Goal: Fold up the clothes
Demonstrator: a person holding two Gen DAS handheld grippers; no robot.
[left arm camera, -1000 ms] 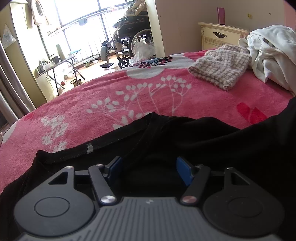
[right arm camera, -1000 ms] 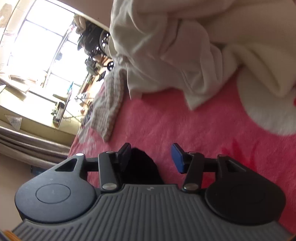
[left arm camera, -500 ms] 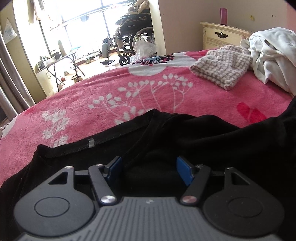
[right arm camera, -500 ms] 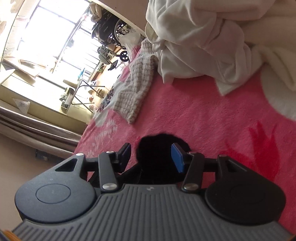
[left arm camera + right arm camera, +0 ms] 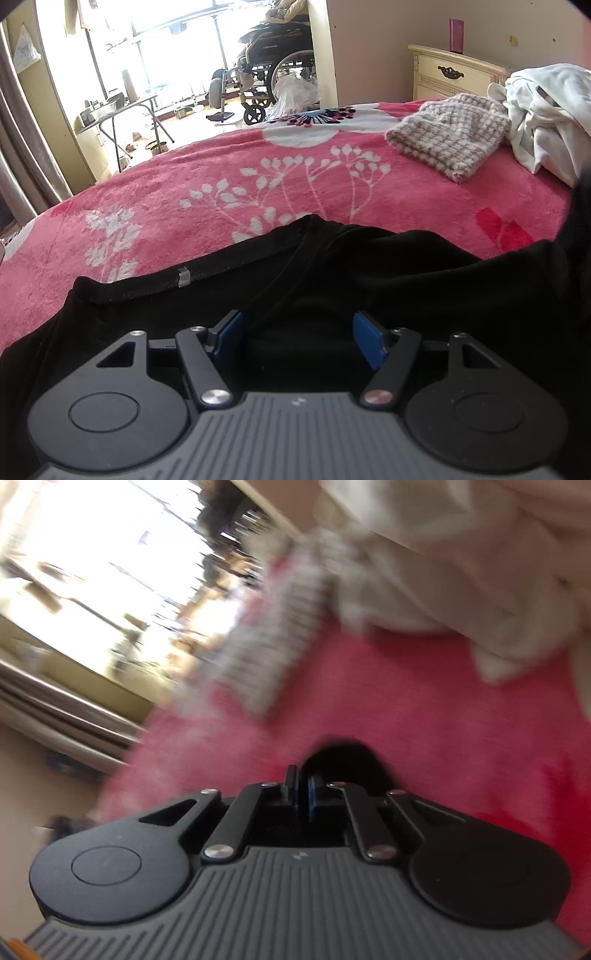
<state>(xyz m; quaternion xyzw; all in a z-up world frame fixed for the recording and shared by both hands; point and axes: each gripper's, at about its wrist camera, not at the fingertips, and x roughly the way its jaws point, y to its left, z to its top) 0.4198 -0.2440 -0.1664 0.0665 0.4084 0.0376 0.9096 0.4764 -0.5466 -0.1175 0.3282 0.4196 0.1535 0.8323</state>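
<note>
A black garment [image 5: 369, 280] lies spread on the pink floral blanket [image 5: 221, 192], its ribbed edge with a small grey tag running across the left wrist view. My left gripper [image 5: 297, 338] hovers low over that cloth, open, with black fabric below the gap between its blue pads. In the blurred right wrist view, my right gripper [image 5: 303, 794] is shut on a fold of the black garment [image 5: 343, 760], which bulges just beyond the closed pads above the blanket [image 5: 424, 709].
A folded checked knit [image 5: 450, 136] rests at the far right of the bed beside a heap of white clothes [image 5: 546, 110]. A cream nightstand [image 5: 447, 70] stands behind. A wheelchair [image 5: 273, 66] and folding table [image 5: 122, 110] occupy the floor beyond the bed.
My right gripper closed from open onto the black cloth and is moving fast, blurring its view. The left gripper stayed open and shifted slightly forward over the garment.
</note>
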